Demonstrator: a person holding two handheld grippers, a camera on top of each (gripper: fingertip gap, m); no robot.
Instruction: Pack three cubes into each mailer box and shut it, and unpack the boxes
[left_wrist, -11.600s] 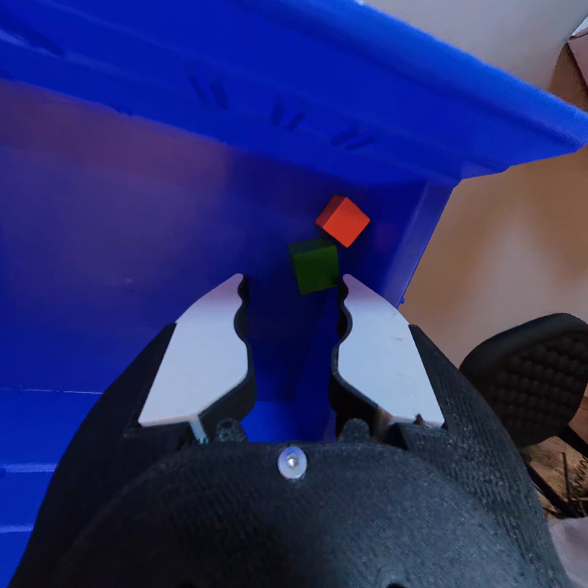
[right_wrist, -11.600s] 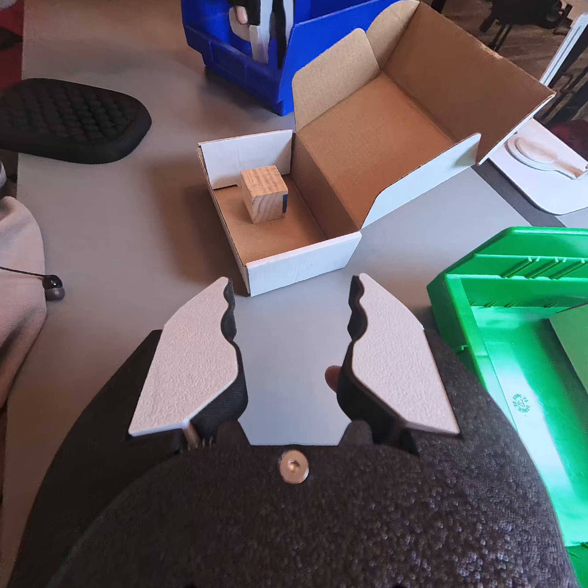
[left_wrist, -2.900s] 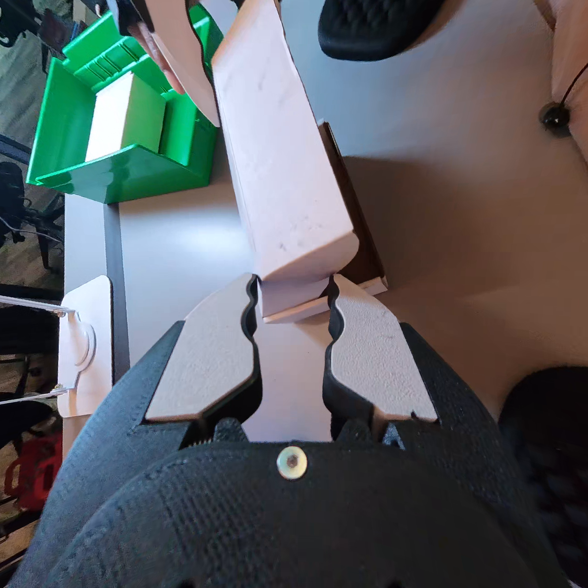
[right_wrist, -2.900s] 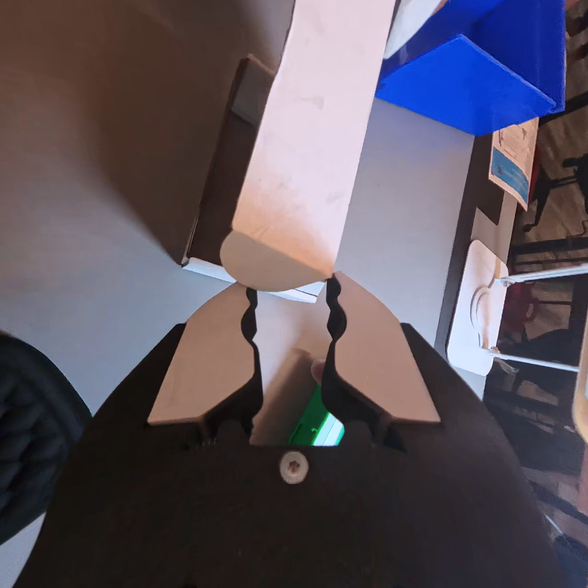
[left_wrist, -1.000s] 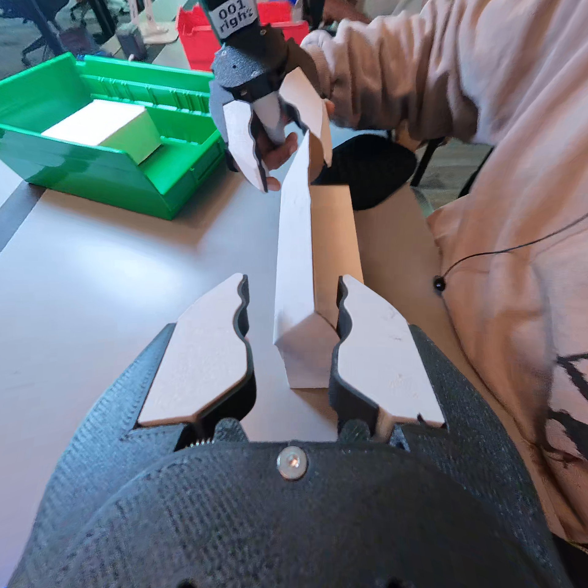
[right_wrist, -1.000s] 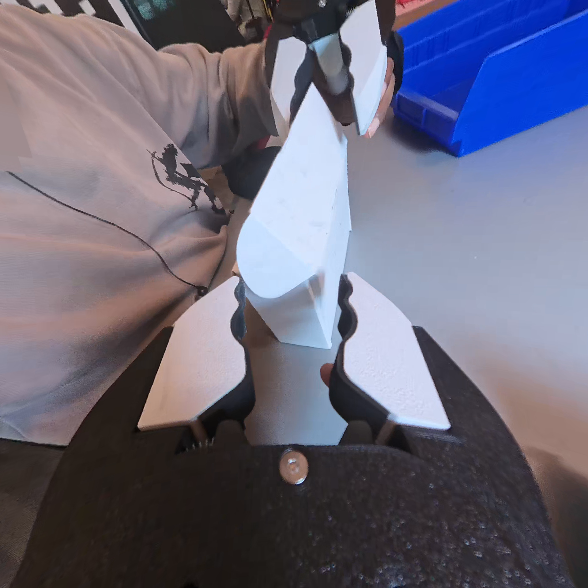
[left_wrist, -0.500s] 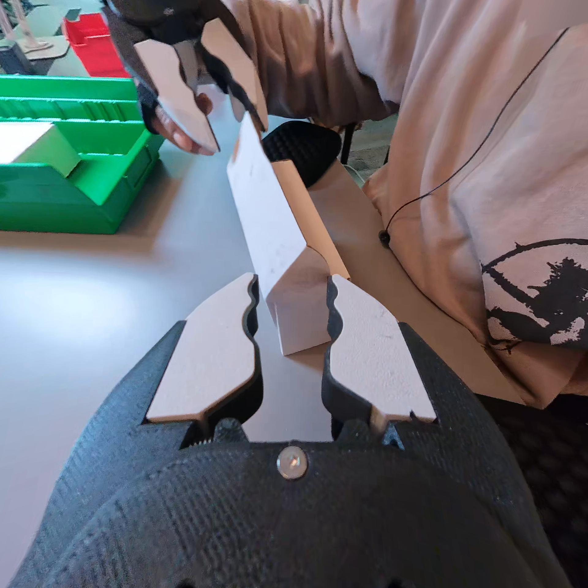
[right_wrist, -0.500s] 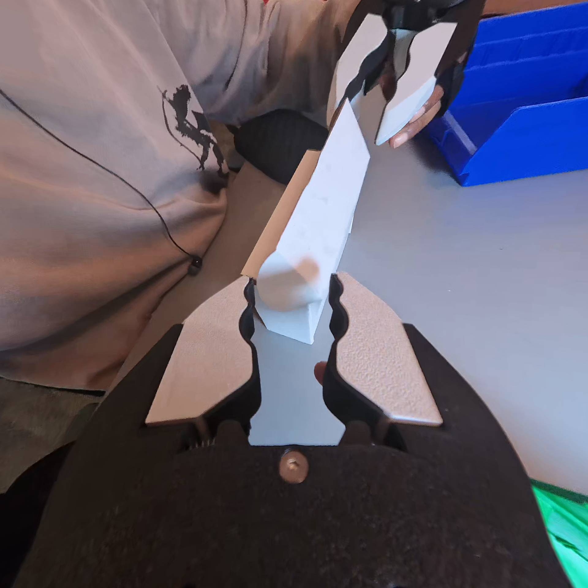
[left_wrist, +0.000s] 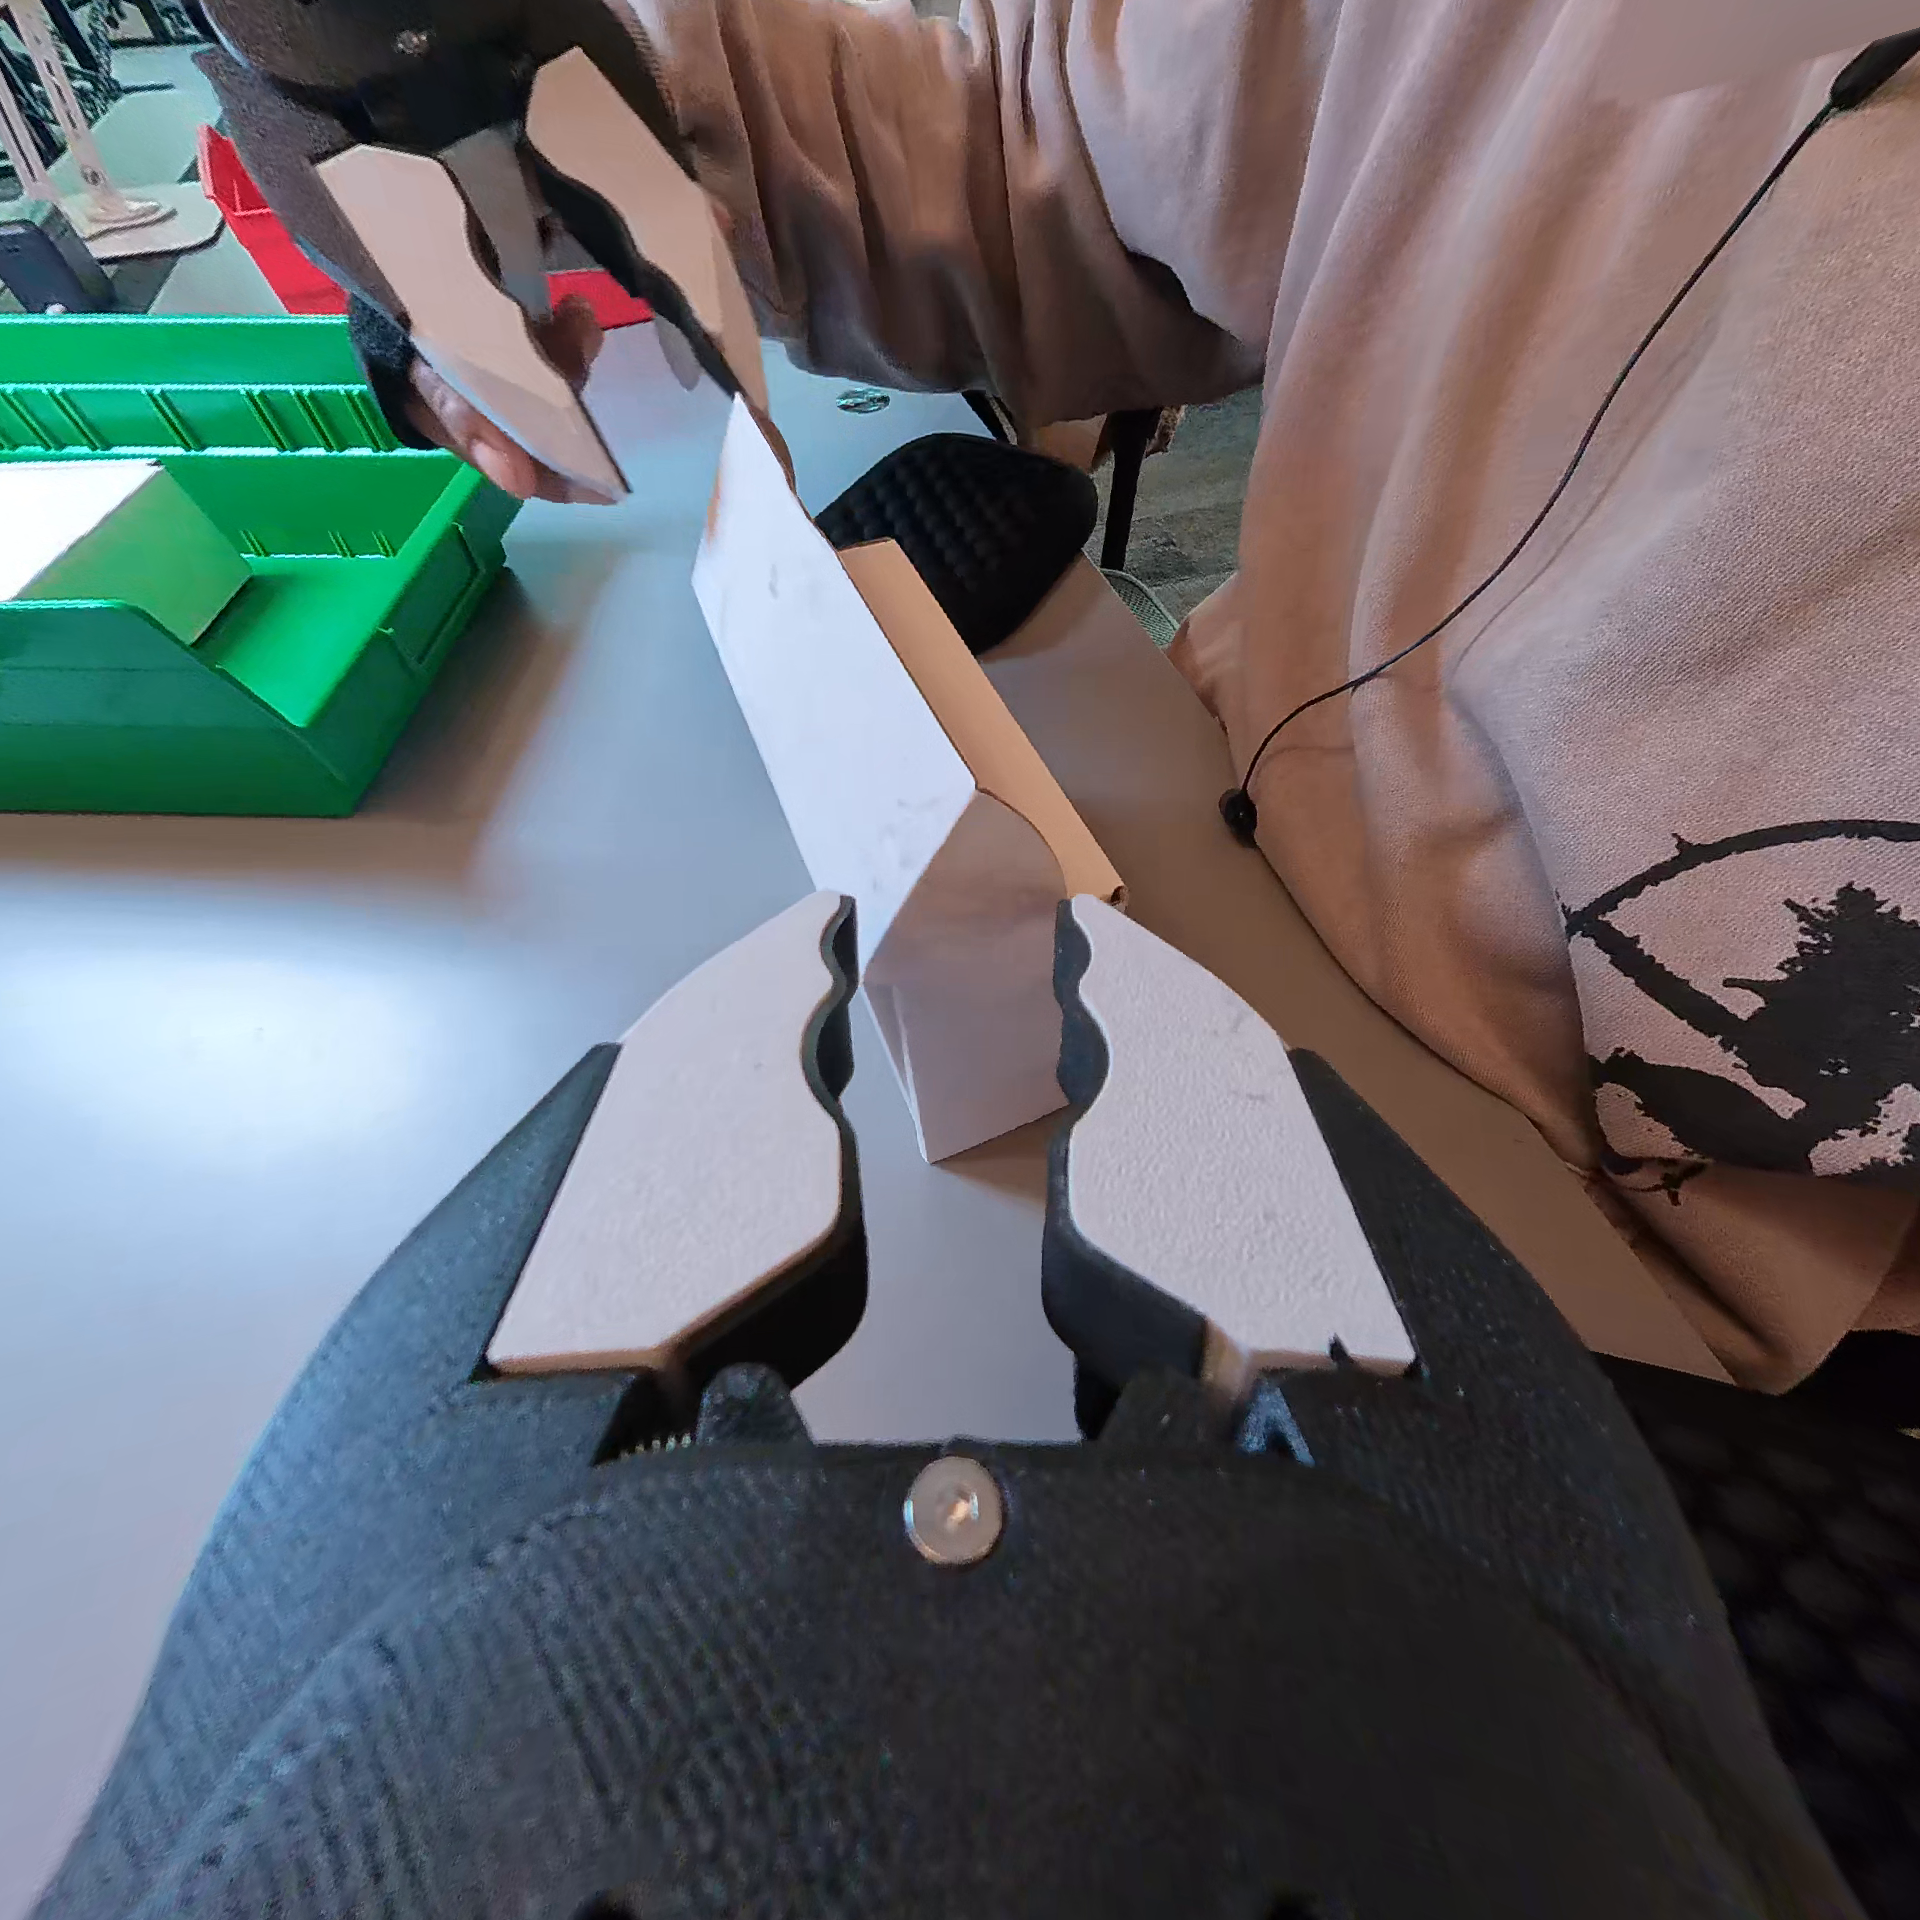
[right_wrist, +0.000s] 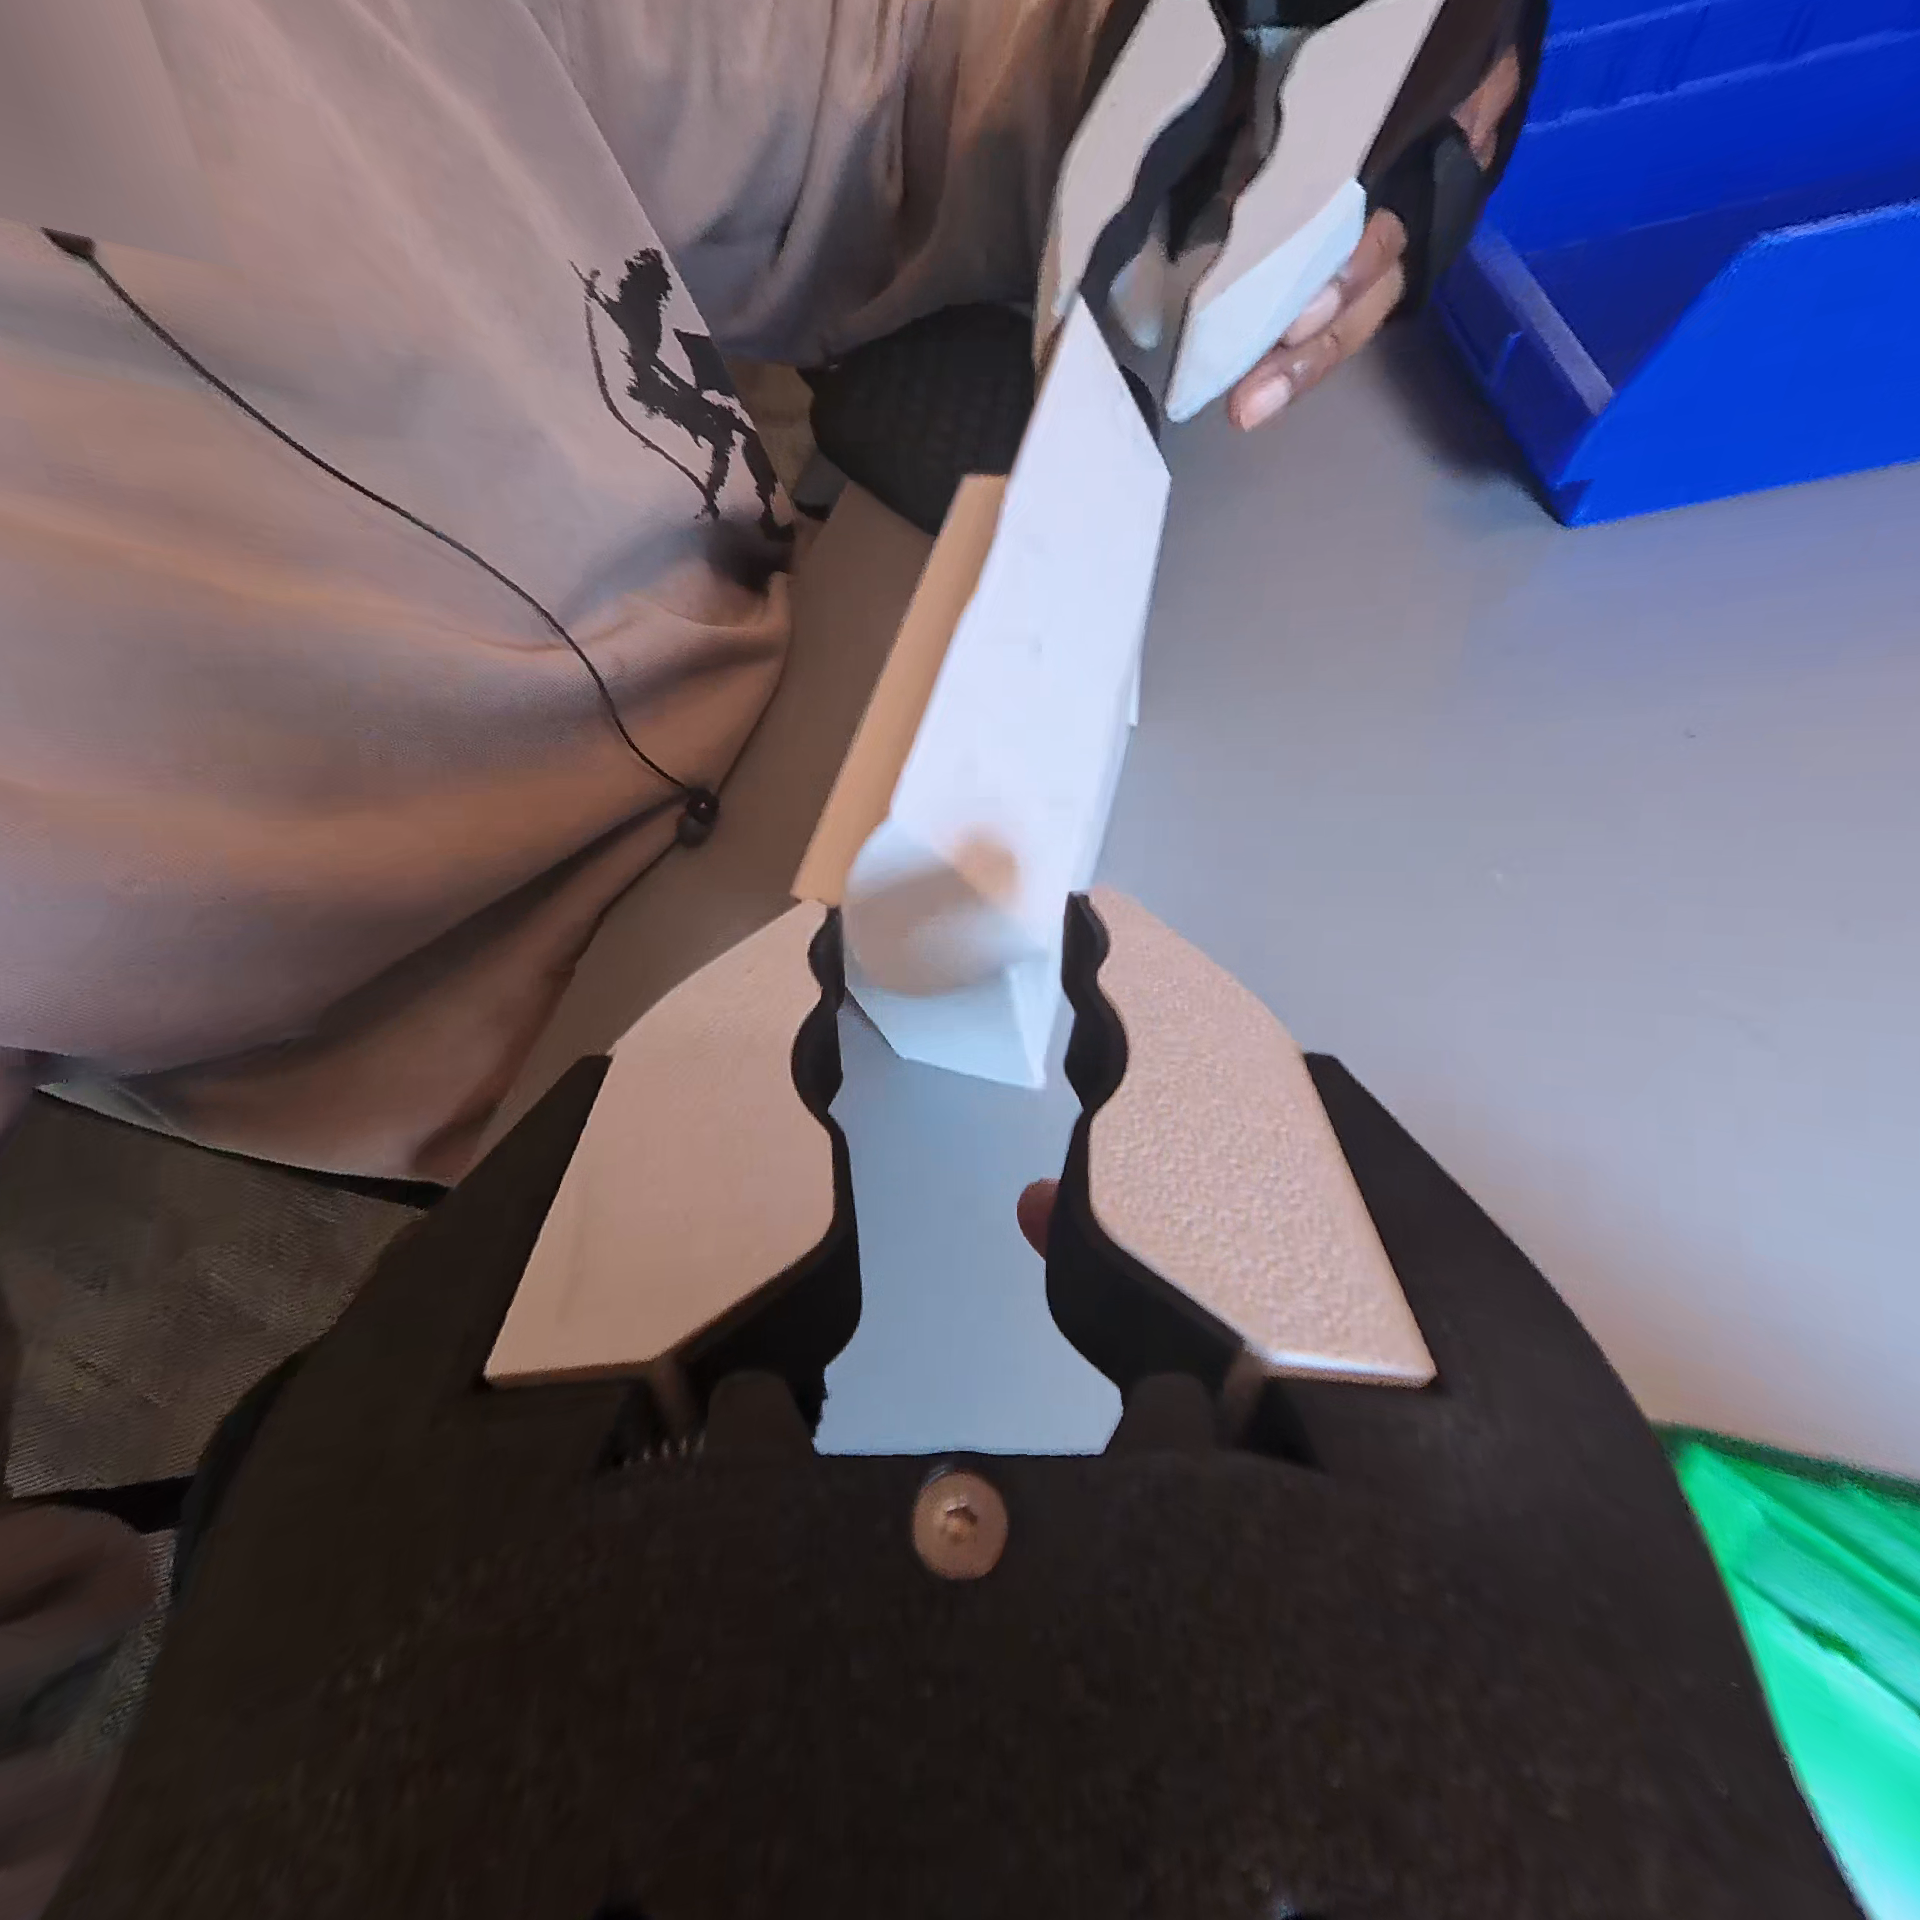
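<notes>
Both grippers straddle the end flaps of the white cardboard mailer box (left_wrist: 862, 727).

The box stands at the near edge of the smooth grey table (left_wrist: 312, 1039). We hold the left gripper (left_wrist: 956, 925) and right gripper (right_wrist: 951, 925) with jaws apart, clamping nothing. We judge the card light, stiff, creasable; grip the flaps near their folds. A green plastic bin (left_wrist: 208, 707) and a blue plastic bin (right_wrist: 1714, 312) flank us.

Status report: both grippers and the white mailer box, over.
Left gripper and right gripper open, one at each end of the mailer box. Lid raised, box on the table. Nothing in the way.
</notes>
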